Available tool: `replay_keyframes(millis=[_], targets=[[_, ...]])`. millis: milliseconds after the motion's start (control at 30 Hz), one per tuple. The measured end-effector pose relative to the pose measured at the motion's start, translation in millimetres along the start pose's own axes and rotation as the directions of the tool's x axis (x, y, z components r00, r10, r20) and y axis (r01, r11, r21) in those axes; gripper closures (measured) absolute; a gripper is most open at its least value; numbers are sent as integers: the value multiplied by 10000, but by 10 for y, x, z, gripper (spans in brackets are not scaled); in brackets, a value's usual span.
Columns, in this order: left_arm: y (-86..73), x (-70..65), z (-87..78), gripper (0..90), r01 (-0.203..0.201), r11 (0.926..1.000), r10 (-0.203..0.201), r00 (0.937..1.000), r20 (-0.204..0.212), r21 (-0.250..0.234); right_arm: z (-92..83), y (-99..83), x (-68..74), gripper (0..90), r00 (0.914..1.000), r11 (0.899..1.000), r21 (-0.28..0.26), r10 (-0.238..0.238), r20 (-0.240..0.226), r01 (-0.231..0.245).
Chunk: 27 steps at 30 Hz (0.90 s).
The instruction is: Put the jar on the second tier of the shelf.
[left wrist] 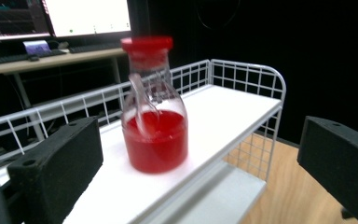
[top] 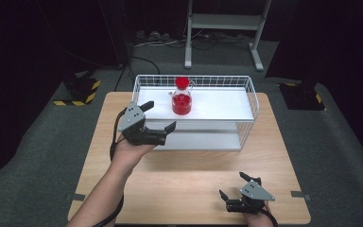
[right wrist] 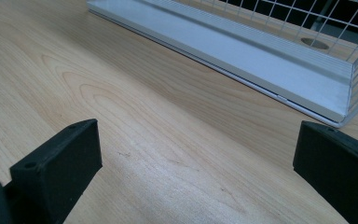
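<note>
Although the left gripper (top: 159, 115) is raised close to the wire shelf rack (top: 248, 90), its fingers (left wrist: 56, 163) are spread wide and hold nothing. In the left gripper view both are cut off by the frame edges, so their tips cannot be made out. The glass jug (top: 182, 98) with a red lid stands upright on the white upper shelf (top: 222, 104) of the rack, toward its left end, about half full of red liquid. In the left gripper view the jug (left wrist: 154, 116) sits ahead of the fingers, in line with the gap between them and nearer the left one, not touching either; the lid is slightly blurred. From the high view the gripper lies just left of and in front of the jug, apart from it.

The right gripper (top: 238, 189) rests low at the near right part of the desk (top: 274, 156), well apart from the jug, its hand partly cut off at the bottom edge. Its fingers (right wrist: 58, 168) are also wide open and empty over bare wood, with the rack's lower shelf (right wrist: 270, 60) farther off.
</note>
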State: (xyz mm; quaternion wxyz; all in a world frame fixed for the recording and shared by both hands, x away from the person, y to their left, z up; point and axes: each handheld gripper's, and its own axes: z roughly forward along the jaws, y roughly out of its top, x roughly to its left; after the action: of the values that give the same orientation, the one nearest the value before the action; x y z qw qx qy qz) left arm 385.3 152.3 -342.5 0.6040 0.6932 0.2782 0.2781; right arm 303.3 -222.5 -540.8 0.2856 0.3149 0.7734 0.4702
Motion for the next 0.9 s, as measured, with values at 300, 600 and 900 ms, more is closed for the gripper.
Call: replay_keyframes(millis=[300, 600, 900], targets=[[-218, -44, -55, 5, 121, 9994, -124, 9999, 65, 337, 6, 2, 1, 6, 10000, 10000, 55, 1, 19, -1], [-453, -113, -105, 6, -5, 9980, 4, 10000, 17, 638, 6, 2, -1, 6, 10000, 10000, 52, 29, 30, -29], [-767, -214, -130, 6, -76, 9943, 73, 10000, 32, 1061, 6, 2, 3, 6, 10000, 10000, 50, 3, 94, -4]])
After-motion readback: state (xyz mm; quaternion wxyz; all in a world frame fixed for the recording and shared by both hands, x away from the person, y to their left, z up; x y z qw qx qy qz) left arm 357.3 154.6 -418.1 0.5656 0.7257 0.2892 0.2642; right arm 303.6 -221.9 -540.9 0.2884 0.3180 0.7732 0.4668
